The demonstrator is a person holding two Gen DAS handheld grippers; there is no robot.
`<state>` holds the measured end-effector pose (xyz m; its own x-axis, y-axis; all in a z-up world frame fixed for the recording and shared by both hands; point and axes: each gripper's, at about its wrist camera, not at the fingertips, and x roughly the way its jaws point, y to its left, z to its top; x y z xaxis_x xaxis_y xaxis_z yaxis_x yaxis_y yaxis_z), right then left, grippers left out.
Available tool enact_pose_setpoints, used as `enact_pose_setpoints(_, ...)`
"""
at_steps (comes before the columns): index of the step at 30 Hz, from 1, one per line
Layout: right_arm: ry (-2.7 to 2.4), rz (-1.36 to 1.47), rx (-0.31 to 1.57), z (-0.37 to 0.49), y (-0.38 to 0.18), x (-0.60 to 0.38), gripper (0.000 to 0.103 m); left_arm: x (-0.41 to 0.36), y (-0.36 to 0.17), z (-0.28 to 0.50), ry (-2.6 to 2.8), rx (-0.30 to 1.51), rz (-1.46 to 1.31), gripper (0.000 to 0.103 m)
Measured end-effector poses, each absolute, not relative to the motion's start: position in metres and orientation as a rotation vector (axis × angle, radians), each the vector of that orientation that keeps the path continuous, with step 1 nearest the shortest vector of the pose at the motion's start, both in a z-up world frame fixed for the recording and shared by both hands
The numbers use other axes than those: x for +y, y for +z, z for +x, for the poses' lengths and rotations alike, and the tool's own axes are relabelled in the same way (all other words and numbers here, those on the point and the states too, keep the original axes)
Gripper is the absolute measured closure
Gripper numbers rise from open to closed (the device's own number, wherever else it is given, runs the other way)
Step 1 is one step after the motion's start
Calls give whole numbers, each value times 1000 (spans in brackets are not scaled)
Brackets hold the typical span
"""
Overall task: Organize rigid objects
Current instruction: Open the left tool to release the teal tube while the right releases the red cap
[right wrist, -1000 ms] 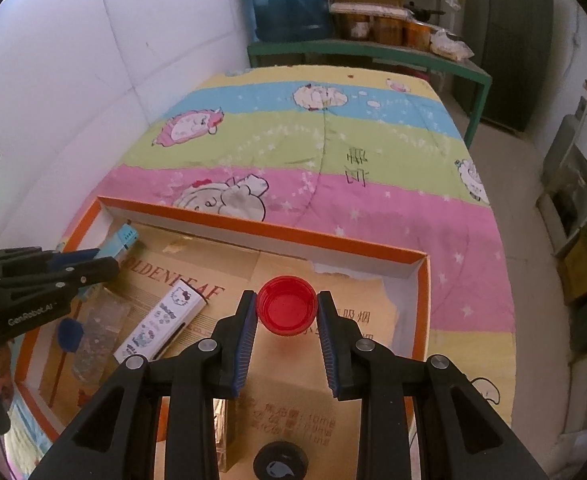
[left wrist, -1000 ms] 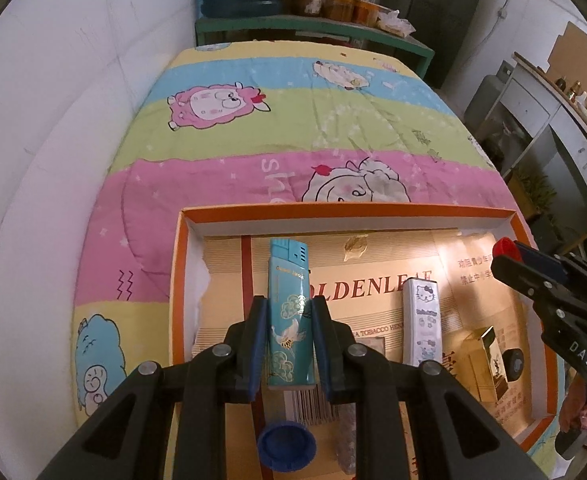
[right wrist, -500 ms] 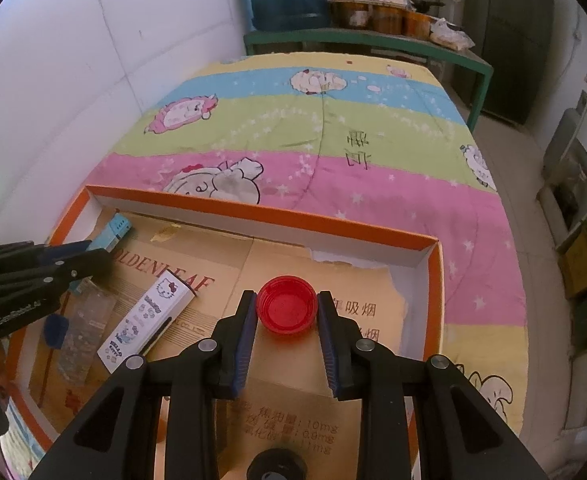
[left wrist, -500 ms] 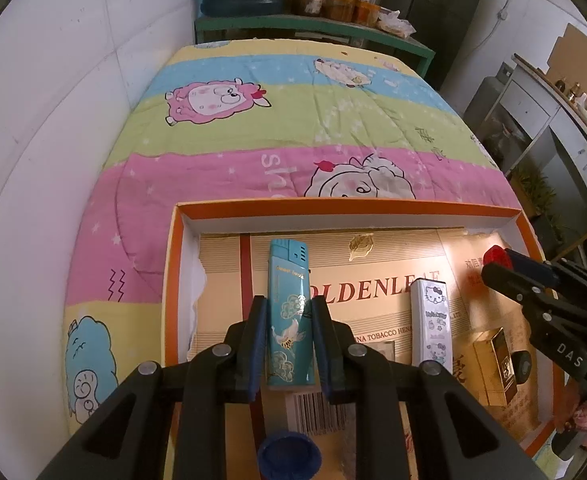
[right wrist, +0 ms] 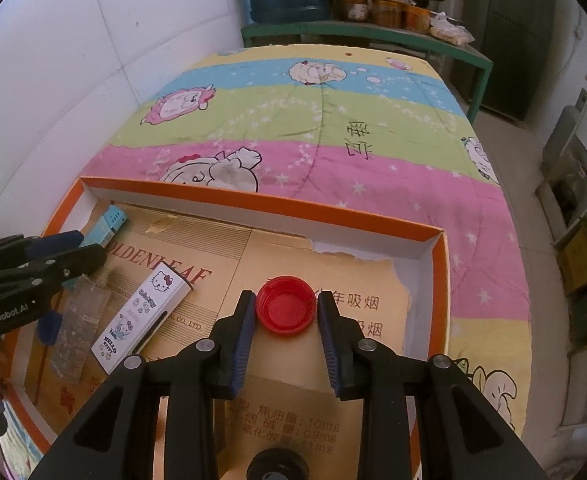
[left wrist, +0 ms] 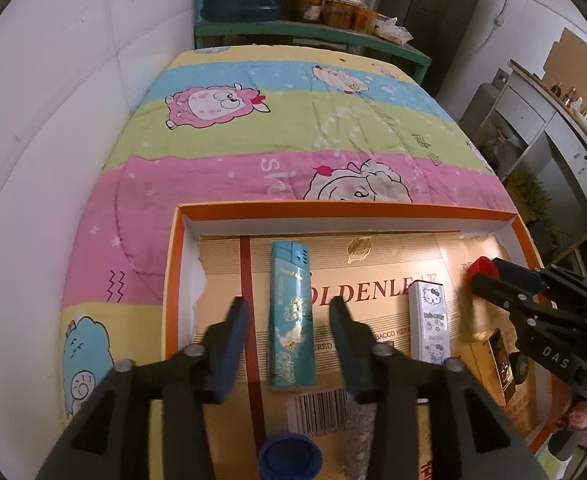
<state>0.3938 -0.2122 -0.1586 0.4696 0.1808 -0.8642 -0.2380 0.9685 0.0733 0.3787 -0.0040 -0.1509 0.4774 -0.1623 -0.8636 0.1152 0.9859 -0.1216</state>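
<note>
**Two claws setting things down in the orange box**

Left wrist view: The left claw [left wrist: 289,312] is spread wide. The teal lighter [left wrist: 291,320] lies flat on the cardboard floor of the orange box [left wrist: 345,213], between the two fingers, and neither finger touches it. A white cartoon-cat lighter [left wrist: 429,322] lies to its right, near but apart. A gold box [left wrist: 493,360] sits past that one. A blue cap [left wrist: 291,458] sits at the bottom edge, close under the claw. The right claw [left wrist: 478,276] shows at the far right with something red at its tip.

To do this step well, I think the left claw should lift straight up and back, so its fingers do not bump the teal lighter out of line.

Right wrist view: The right claw [right wrist: 286,307] is narrow around the red cap [right wrist: 286,305], which faces open side up. The left finger touches the cap; the right finger is at its edge, but I cannot tell if it presses. The cap looks low over the box floor, in the bare right part, well apart from the cartoon-cat lighter [right wrist: 143,316]. A clear packet [right wrist: 77,322] lies beside that lighter. The box sits on a bed with a striped quilt [right wrist: 321,120].

I think the right claw should rest the cap flat first, then spread slowly, so the cap does not roll or tip.
</note>
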Motion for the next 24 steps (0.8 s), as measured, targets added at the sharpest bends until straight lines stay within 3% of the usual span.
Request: enact_pose_setpoints(24, 240, -53, 972, 359, -129, -211, 70, -9, -124, 353, -165, 975, -34, 59)
